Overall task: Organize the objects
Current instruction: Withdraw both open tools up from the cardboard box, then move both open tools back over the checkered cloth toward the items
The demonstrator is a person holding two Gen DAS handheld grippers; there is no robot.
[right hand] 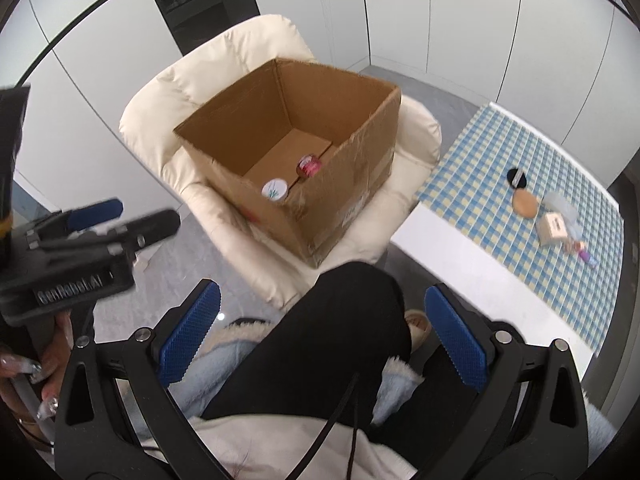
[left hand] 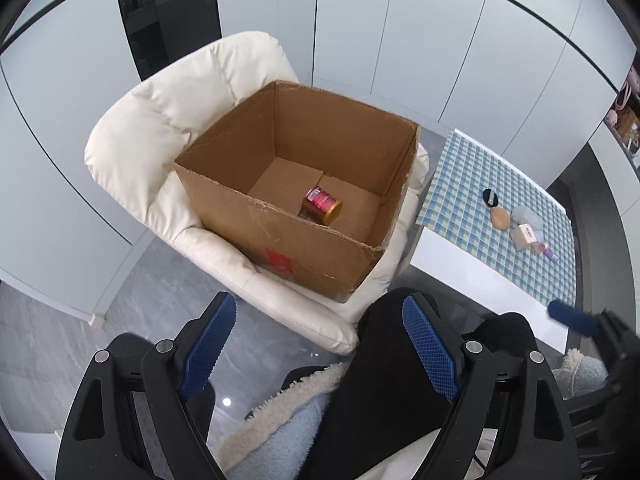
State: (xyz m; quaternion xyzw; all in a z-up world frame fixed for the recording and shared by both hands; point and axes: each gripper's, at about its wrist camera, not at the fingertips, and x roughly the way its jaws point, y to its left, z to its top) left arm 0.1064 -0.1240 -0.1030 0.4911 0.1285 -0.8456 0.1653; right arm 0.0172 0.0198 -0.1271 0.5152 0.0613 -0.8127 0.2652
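Open brown cardboard box (left hand: 296,184) sits on a cream padded armchair (left hand: 160,136) at frame centre; inside lie a red gold-lidded can (left hand: 322,205) and a white-lidded jar (right hand: 274,189). Small cosmetics (left hand: 516,220) rest on the blue-checked table (left hand: 480,184) at right. Left gripper (left hand: 318,354) and right gripper (right hand: 322,338) hover with jaws apart, empty, at lower frame.

A cardboard box (left hand: 304,216) sits on the armchair (left hand: 160,136) with a can (left hand: 322,211) lying on its floor and a jar (right hand: 274,189) beside it, while right of the chair the tabletop (left hand: 472,184) carries a cluster of small items (left hand: 520,224).
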